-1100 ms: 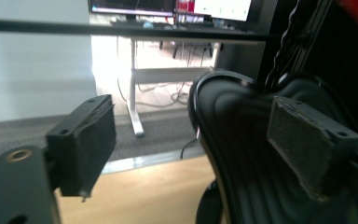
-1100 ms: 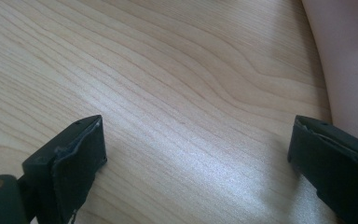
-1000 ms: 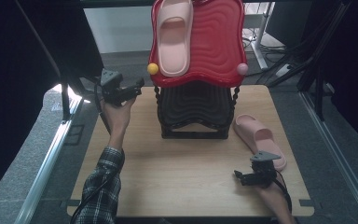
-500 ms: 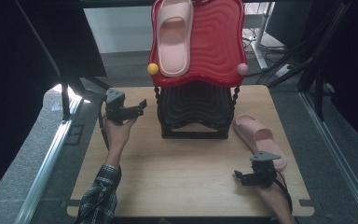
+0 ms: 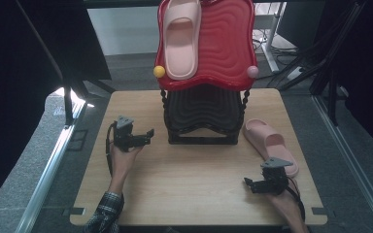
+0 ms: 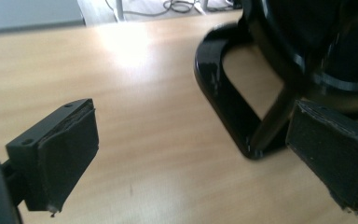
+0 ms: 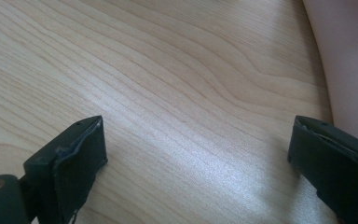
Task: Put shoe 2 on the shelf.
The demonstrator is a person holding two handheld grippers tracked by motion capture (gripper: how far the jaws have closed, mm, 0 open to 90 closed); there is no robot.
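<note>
From above, one slipper lies on the red shelf and the other slipper on the table, its long axis running from the rack toward the right gripper, the nearer one. The left gripper hovers beside the rack. Its own view shows spread jaws and the rack's black foot; the right gripper view shows jaws apart, the pink edge just beside one.

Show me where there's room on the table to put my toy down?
The bare wood between the left gripper and right gripper, in front of the black rack, is open. It is crowded on the right, around the pink slipper.
</note>
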